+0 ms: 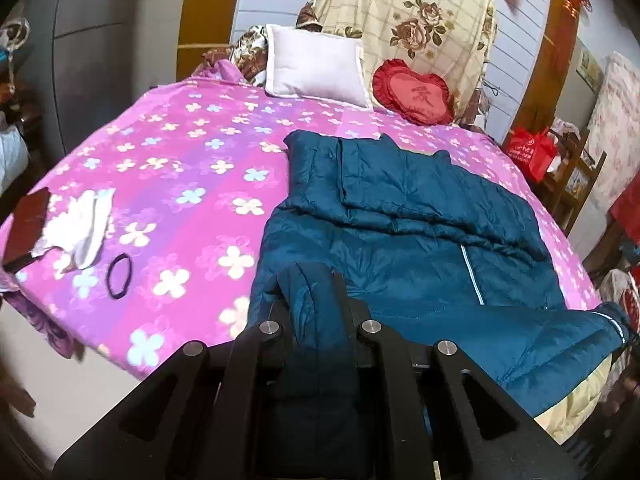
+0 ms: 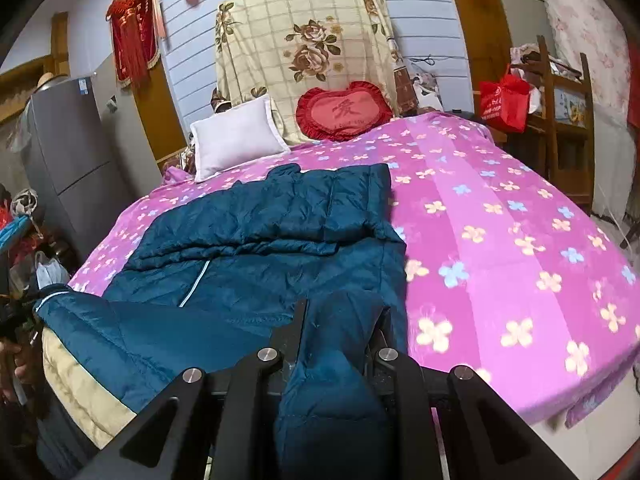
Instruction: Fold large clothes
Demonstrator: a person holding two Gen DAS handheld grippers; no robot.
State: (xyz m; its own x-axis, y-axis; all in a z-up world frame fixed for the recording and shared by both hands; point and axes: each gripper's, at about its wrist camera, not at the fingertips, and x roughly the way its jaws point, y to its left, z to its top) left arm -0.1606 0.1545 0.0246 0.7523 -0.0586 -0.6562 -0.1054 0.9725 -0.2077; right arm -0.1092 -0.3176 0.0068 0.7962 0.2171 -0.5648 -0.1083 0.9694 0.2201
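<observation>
Teal quilted jacket (image 1: 420,220) lies spread over the near part of the bed, on a pink bedspread (image 1: 180,168) printed with pale flowers. Its far end is doubled back on itself, so a thick padded band runs across the garment. A thin pale stripe — piping or a zip edge, hard to tell which — runs down the flat part nearer the camera. The near hem hangs off the edge of the mattress, and a cream lining (image 2: 80,392) shows underneath it.

Both tools are at that near edge. The left gripper (image 1: 316,292) is clamped tight on a bunched fold of the jacket, the fabric rising between its black fingers. The right gripper (image 2: 340,316) is closed likewise on another pinch of the same hem, with teal cloth filling the gap between its fingers. Between the two, the hem hangs in a loose span.

At the head of the bed a white pillow (image 1: 316,66) leans beside a red heart-shaped cushion (image 1: 412,94), both in front of a cream rose-print blanket (image 1: 404,12) draped upright. On the left part of the bedspread, well apart from the jacket, lie a black hair tie (image 1: 119,271), some white cloth (image 1: 86,226) and a dark red wallet-like case (image 1: 26,226) — the cloth touching the case.
</observation>
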